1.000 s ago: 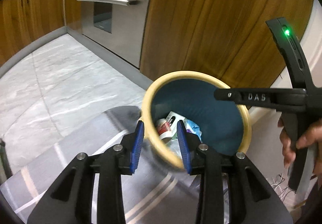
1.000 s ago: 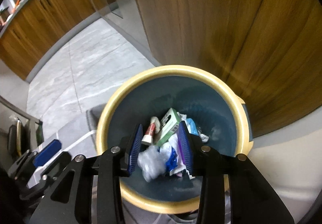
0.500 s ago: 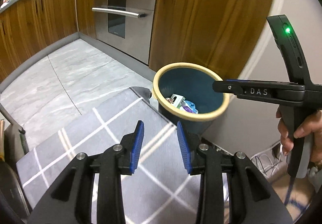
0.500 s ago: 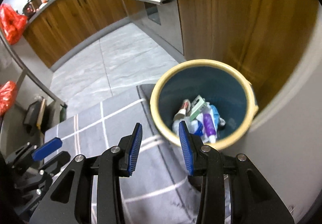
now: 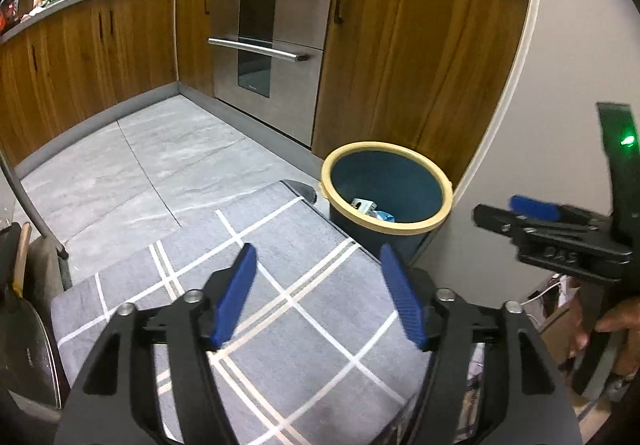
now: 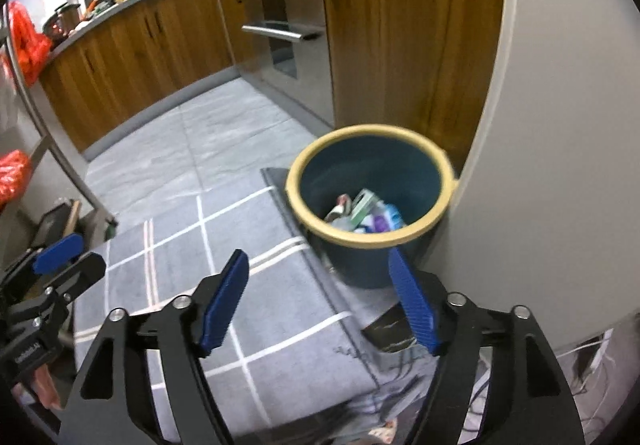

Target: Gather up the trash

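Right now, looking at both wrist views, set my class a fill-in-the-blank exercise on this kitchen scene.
1. The trash bin has a ____ rim.
2. The bin stands on the floor beside a grey mat crossed by ____ lines.
3. Between the opening jaws of the left gripper and the right gripper there is ____.
4. The trash lies ____ the bin.

Missing words: yellow; white; nothing; inside

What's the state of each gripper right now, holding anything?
Left gripper: jaws opening, nothing between them.
Right gripper: jaws opening, nothing between them.
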